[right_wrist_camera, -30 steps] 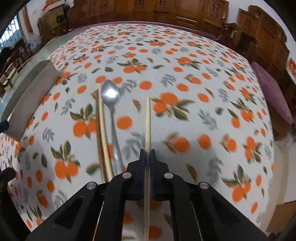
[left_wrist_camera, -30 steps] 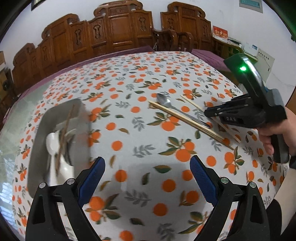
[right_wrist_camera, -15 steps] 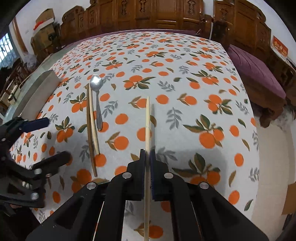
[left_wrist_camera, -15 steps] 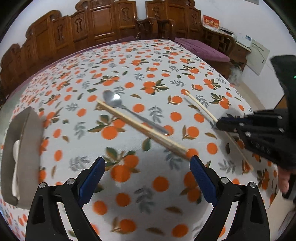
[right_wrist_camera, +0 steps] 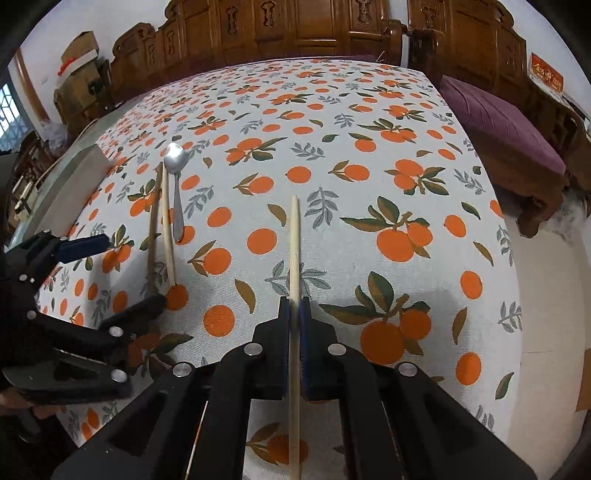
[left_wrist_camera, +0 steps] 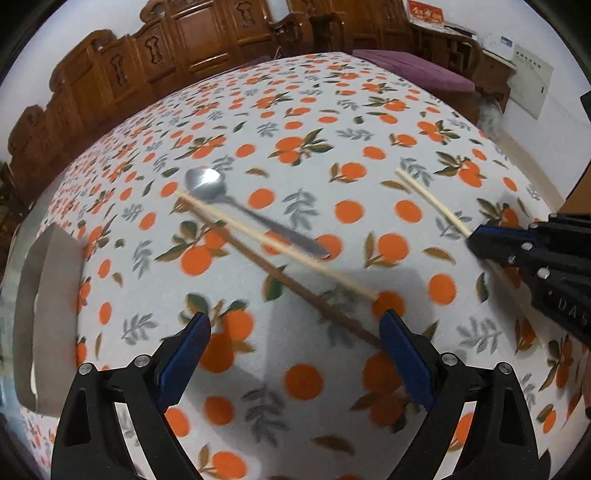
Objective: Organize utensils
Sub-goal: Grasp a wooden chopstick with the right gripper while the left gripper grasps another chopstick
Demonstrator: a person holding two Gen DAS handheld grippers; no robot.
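Pale wood, thin and round: one chopstick (right_wrist_camera: 294, 236) is pinched in the right gripper (right_wrist_camera: 294, 314), its long axis pointing straight ahead over the orange-print tablecloth (right_wrist_camera: 369, 122). Left of that chopstick lie a light chopstick (left_wrist_camera: 273, 242), a dark one (left_wrist_camera: 295, 291) and a shiny steel spoon (left_wrist_camera: 236, 201), running diagonally. Their near ends sit just ahead of the left gripper (left_wrist_camera: 295, 354), gaping wide and empty, clearly the nearer one.

A home dining room: carved wooden chairs (right_wrist_camera: 332, 26), orange-print tablecloth (right_wrist_camera: 369, 129).
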